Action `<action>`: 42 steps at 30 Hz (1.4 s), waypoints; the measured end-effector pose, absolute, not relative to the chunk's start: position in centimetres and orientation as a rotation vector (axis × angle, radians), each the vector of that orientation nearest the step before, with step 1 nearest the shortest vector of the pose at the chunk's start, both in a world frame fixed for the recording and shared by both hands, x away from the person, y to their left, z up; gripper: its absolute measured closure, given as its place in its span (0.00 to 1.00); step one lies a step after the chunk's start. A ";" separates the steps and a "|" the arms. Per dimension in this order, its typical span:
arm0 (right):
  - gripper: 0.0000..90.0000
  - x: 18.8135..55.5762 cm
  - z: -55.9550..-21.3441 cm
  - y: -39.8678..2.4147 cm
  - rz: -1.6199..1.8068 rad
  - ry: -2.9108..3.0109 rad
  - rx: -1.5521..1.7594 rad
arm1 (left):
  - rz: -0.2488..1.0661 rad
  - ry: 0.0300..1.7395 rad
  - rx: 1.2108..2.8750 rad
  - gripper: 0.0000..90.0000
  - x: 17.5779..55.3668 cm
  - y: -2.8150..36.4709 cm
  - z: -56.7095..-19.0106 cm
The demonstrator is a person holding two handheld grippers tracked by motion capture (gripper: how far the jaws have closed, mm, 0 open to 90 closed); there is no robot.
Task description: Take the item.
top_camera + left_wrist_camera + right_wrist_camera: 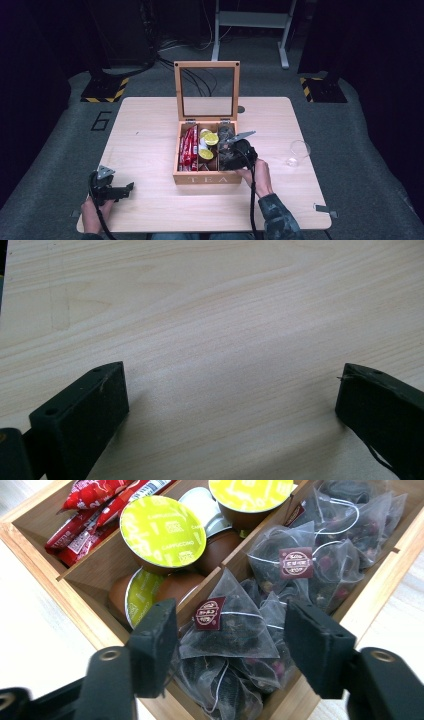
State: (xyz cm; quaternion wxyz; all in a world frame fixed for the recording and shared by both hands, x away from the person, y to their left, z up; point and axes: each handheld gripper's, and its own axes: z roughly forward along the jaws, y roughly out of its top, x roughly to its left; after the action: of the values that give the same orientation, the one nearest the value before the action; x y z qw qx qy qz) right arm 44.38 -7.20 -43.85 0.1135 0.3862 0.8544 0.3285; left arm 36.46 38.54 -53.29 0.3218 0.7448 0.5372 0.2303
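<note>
Grasp step under way: pyramid tea bag [227,625] in right compartment of tea box [207,177] being straddled by right hand-held gripper [227,652], jaws half-closed, pads not yet pressing. Next move judged: squeeze, then lift straight up. Left hand-held gripper [230,410] being held wide, empty, over worktop [215,305].

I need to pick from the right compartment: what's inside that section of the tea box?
Pyramid tea bags with dark red tags, piled in the tea box. The right gripper straddles the nearest one. Lower bags are covered by those on top, so the count is unclear.
</note>
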 end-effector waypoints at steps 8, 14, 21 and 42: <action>0.57 44.8 -44.5 -6.6 0.921 2.542 1.131 | 0.605 1.410 1.957 0.00 36.5 38.5 -53.3; 0.62 44.8 -44.9 -6.3 0.882 2.557 1.112 | 0.604 1.410 1.959 0.00 36.5 38.5 -53.3; 0.74 44.7 -45.2 -6.1 0.837 2.574 1.097 | 0.609 1.409 1.953 0.00 36.5 38.5 -53.3; 0.81 44.8 -45.0 -6.9 0.907 2.574 1.112 | 0.609 1.409 1.953 0.00 36.5 38.5 -53.3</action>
State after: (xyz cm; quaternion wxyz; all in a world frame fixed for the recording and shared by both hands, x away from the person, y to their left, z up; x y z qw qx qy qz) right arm 44.83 -6.87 -45.04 0.0971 0.3754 0.8693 0.3064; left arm 36.47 38.52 -53.32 0.3227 0.7441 0.5369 0.2322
